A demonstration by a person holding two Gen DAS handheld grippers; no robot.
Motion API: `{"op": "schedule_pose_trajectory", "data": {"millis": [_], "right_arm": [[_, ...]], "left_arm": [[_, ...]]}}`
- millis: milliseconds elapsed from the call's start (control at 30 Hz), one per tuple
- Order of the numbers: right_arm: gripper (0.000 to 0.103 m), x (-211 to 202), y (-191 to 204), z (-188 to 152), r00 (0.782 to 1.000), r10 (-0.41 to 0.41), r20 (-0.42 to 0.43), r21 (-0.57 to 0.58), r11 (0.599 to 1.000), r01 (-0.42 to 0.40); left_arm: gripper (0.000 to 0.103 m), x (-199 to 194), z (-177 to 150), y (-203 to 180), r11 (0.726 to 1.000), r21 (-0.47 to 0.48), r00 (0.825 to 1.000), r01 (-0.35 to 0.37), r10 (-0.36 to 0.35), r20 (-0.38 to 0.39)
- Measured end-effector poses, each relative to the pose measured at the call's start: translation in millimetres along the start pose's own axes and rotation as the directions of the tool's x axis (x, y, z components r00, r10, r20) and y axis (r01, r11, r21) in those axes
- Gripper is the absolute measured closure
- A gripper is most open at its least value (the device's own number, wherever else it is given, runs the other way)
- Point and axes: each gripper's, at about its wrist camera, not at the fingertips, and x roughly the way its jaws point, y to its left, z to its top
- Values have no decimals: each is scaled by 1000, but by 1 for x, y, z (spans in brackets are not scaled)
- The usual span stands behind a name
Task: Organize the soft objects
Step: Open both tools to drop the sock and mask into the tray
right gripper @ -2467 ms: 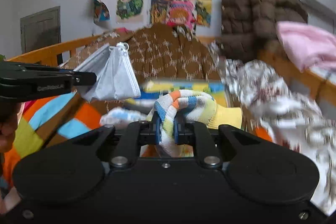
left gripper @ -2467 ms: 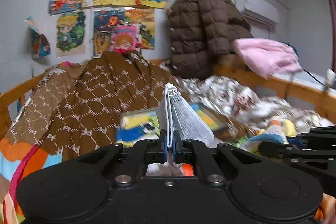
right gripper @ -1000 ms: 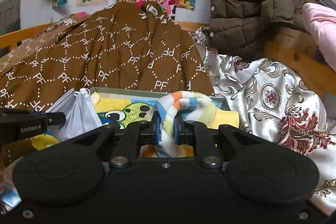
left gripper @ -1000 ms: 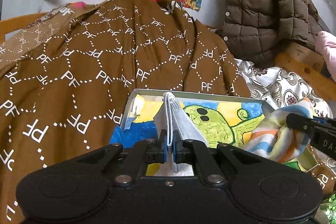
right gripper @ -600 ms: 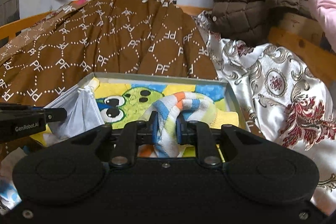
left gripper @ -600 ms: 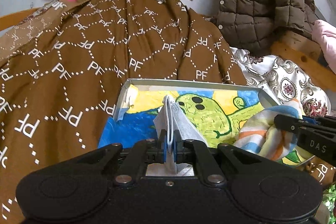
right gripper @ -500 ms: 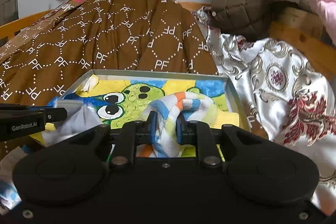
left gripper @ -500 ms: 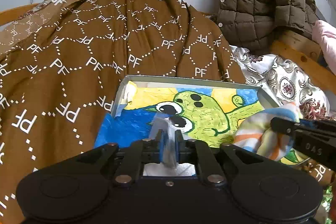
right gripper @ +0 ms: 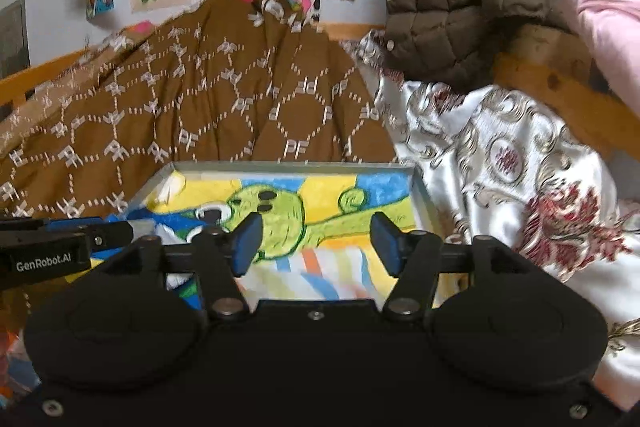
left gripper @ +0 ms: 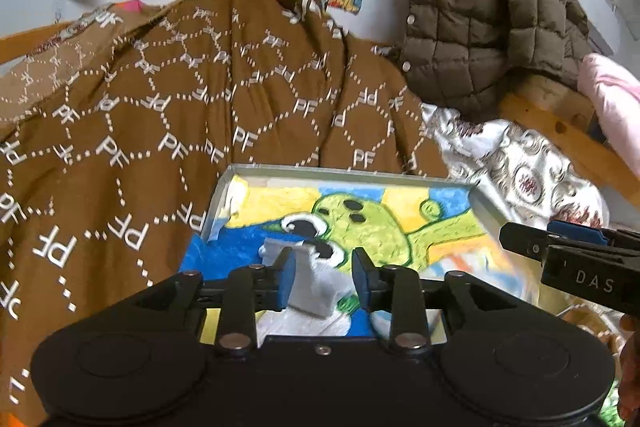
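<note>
A shallow grey tray (left gripper: pixel 352 171) with a green cartoon frog painted inside lies on the bed. My left gripper (left gripper: pixel 323 273) is open over its near left part, and the grey face mask (left gripper: pixel 310 287) lies loose in the tray between and below the fingers. My right gripper (right gripper: pixel 316 241) is open over the same tray (right gripper: pixel 292 166). The striped sock (right gripper: pixel 320 277) lies blurred in the tray just under its fingers. The right gripper (left gripper: pixel 560 247) also shows at the right edge of the left wrist view.
A brown patterned quilt (left gripper: pixel 160 115) is heaped behind and left of the tray. A silver floral cloth (right gripper: pixel 512 163) lies to its right. A brown puffer jacket (left gripper: pixel 488 7) and pink cloth (right gripper: pixel 600 19) hang on the wooden bed rail (right gripper: pixel 560 95). Posters cover the wall.
Both grippers came down over the tray and opened. The mask dropped out of the left one and the striped sock out of the right one into the tray.
</note>
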Motion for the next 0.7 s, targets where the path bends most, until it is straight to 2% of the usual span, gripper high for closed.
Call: {"op": "schedule_pose_trajectory", "data": {"millis": [67,200,333,467,633,700], "right_arm": [[44,-13,-3,6,1000,2,30,23,1000,-2],[35,-43,-10,20,996,4,93,53,999,-9],[22,-78,-15,30,987,11,159,69,997,-22],[12,-116,-18,40,975,10,223,66,997,-26],[6,-165,-20,45,954,24,299,74,996,-48],[4,-181,-20,42,944,32,329,73,996,-59]], "left_arm": [[62,-11,6,-5,1000,-6,1000,6,-6,20],[45,-40,18,-15,1000,-8,996,13,-13,84],[32,-74,29,-27,999,-20,988,32,-29,150],[25,-113,40,-34,997,-48,974,56,-44,220],[13,-162,43,-38,995,-66,954,69,-46,295],[9,-184,41,-41,996,-63,941,67,-42,335]]}}
